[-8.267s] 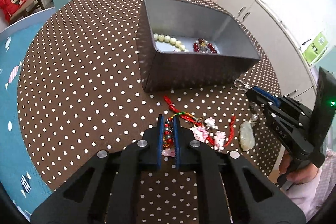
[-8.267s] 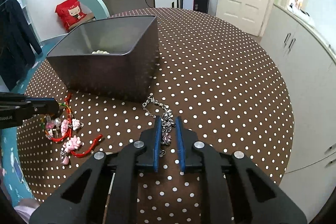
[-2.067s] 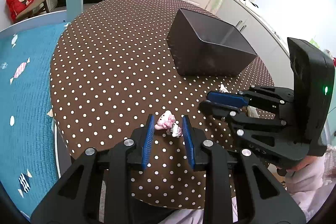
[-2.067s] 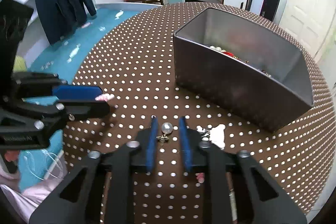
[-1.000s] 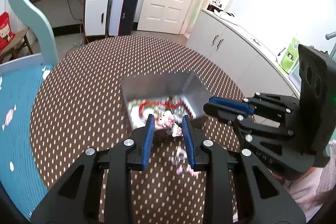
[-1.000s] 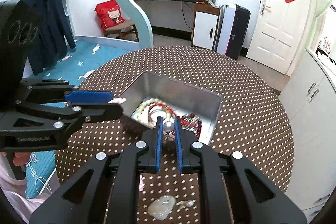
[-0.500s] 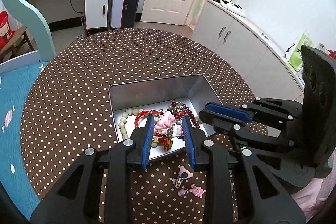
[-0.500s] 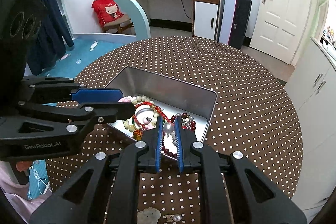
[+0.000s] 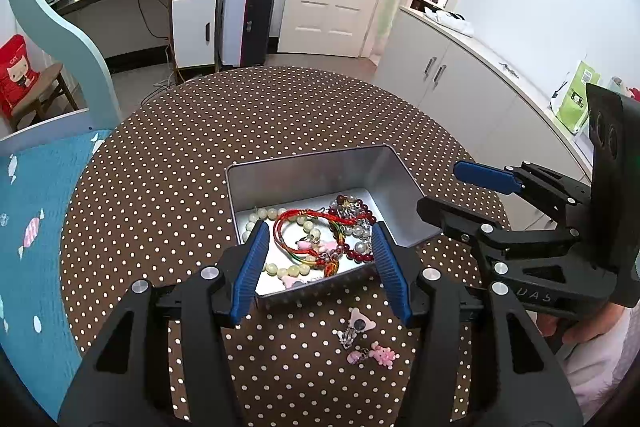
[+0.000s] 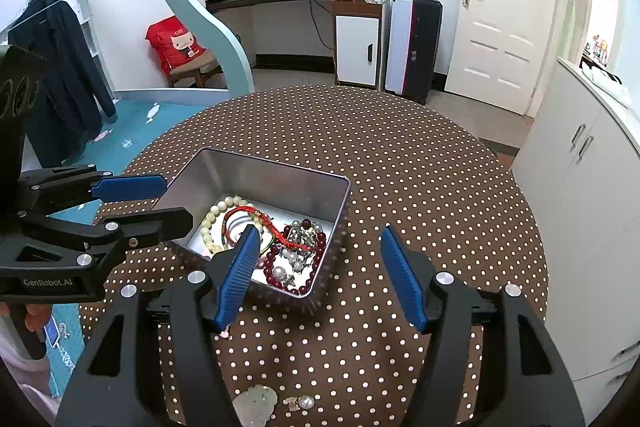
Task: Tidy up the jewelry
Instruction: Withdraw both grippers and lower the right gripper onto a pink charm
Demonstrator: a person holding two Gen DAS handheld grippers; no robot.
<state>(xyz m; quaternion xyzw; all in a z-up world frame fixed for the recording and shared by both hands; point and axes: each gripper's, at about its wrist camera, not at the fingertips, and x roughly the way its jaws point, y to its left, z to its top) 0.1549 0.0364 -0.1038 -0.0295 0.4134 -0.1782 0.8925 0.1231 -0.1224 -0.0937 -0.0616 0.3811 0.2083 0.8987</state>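
- Several pieces of jewelry lie heaped in the metal tin (image 9: 320, 171) on the polka-dot bench (image 9: 168, 163): a cream bead bracelet (image 9: 260, 217), a red cord bracelet (image 9: 298, 217), a dark red bead bracelet (image 10: 310, 269) and a pearl strand (image 10: 290, 257), tangled together on the tin floor.
- Both tools hang above the near part of the tin. The left tool (image 9: 320, 263) has its blue pads spread wide with nothing between them; half a second ago they were closer together with the pink charms between them, and those charms (image 9: 316, 247) now lie in the tin.
- The right tool (image 10: 320, 267) is likewise spread wide and holds nothing; half a second ago its pads pinched a pearl bead, which now rests among the beads in the tin.
- On the bench just in front of the tin, in the left wrist view, lie a pink cat-head charm (image 9: 359, 321) and a small pink figure charm (image 9: 382, 353), apart from each other and outside the tin.
- In the right wrist view a pale green jade pendant (image 10: 256, 403) and a small silver piece (image 10: 300, 402) lie on the bench near the lower edge, well apart from the tin.
- Each tool's black body shows in the other's view, beside the tin but not over its far half.
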